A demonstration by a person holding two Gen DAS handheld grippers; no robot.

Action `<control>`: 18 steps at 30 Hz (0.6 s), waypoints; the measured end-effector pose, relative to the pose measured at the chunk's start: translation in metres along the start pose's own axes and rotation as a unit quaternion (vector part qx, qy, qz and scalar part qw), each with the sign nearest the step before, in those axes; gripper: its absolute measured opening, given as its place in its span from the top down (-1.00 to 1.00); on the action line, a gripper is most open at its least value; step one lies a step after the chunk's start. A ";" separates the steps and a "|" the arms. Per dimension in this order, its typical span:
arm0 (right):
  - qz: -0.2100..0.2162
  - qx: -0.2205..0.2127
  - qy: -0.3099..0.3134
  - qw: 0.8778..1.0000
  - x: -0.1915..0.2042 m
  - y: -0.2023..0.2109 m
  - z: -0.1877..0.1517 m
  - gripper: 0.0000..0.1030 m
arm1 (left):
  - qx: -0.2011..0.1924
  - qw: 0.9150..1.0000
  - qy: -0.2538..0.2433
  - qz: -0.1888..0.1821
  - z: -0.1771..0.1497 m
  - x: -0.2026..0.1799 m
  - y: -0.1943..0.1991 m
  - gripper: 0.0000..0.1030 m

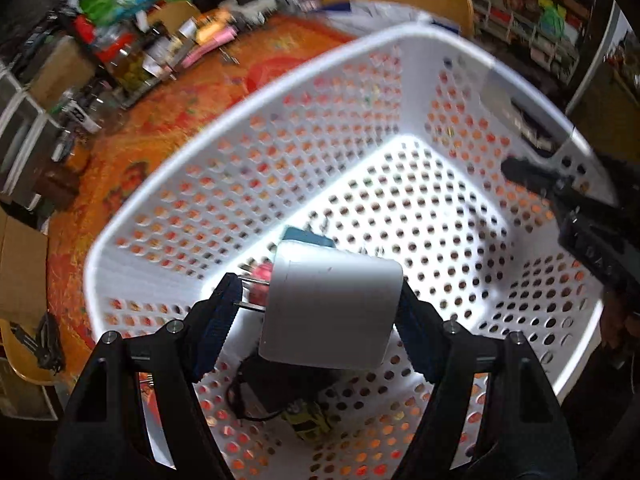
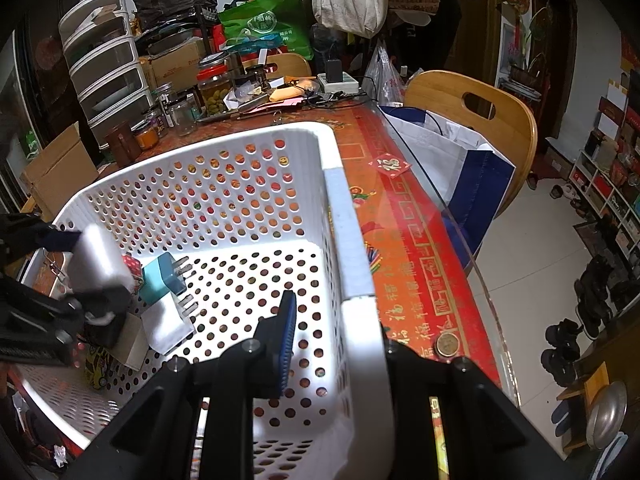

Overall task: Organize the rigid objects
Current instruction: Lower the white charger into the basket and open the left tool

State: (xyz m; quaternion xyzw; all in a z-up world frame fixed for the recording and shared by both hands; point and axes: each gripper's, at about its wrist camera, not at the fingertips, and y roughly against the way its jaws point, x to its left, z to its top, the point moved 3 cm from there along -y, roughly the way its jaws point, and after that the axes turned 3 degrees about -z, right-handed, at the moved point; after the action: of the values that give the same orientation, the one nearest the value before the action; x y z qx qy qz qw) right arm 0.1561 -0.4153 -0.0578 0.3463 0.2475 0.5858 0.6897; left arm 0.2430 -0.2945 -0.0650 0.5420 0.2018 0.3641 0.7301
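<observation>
In the left wrist view, the left gripper (image 1: 320,304) fills the lower middle of the frame with its jaws clamped on a white box (image 1: 330,312), a smooth, rounded block of plain white plastic held tilted above the floor of a white perforated basket (image 1: 224,152). Just behind the box, toward the frame's centre, a teal plug adapter (image 1: 308,238) peeks out, and to the left of the box a small pink-red object (image 1: 262,276) lies against the basket's floor (its outline is too blurred to name). Below the box, at the bottom middle, a black charger with cord (image 1: 280,392) lies on the basket floor beside a small yellow-green item (image 1: 310,424). The basket stands on an orange patterned tabletop (image 1: 132,152), with jars and clutter (image 1: 136,56) in the upper left. In the right wrist view the same white box (image 2: 98,260) shows at the left edge, gripped by the left gripper (image 2: 86,272), with the teal plug adapter (image 2: 162,278) just right of it, its prongs pointing right, and a white plug adapter (image 2: 168,320) lying below that. The right gripper (image 2: 336,344) sits at the bottom middle with its jaws closed astride the basket's right rim (image 2: 360,320), one finger (image 2: 286,344) inside the basket and the other outside. A wooden chair (image 2: 480,120) stands at the upper right beyond the tabletop.
</observation>
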 end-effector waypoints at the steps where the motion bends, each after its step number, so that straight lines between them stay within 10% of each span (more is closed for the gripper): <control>1: 0.001 0.000 0.000 1.000 0.001 0.000 0.000 0.55 | 0.011 1.000 -0.006 0.002 0.001 -0.004 -0.004 -0.40; 14: 0.011 0.006 -0.001 1.000 0.002 -0.001 -0.002 0.54 | 0.050 0.998 -0.022 0.010 -0.001 -0.007 -0.021 -0.66; 18: 0.020 0.010 -0.002 1.000 0.001 -0.003 -0.001 0.17 | 0.015 1.000 -0.007 -0.001 0.001 0.000 -0.004 -0.87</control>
State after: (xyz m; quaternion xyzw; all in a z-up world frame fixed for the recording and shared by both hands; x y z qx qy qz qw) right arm 0.1576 -0.4145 -0.0607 0.3593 0.2453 0.5959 0.6750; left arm 0.2448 -0.2955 -0.0689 0.5554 0.2026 0.3564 0.7235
